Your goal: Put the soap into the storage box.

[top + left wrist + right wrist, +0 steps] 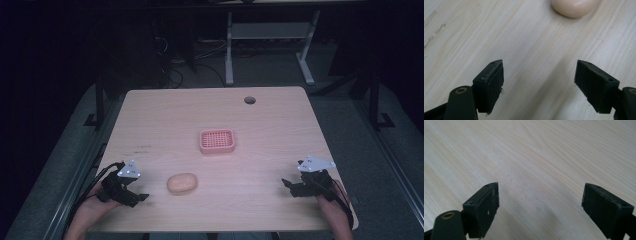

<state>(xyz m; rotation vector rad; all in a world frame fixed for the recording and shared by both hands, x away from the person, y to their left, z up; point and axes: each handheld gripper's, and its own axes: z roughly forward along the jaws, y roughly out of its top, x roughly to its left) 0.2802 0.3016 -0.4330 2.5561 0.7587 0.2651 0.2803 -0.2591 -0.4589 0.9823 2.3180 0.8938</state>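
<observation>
Wood-grain table (165, 125) carries everything. At the left, the left gripper (141, 198) rests low near the front edge, jaws spread wide and empty, aimed at the peach-coloured soap (182, 183) lying just ahead and to its right. Beyond the soap sits the pink slotted dish (217, 141), well apart. A smooth, rounded bar could squirt sideways if the pads close off-centre. Far right, the right gripper (286, 183) lies level, pointing inward, jaws released over bare wood, with nothing near.
</observation>
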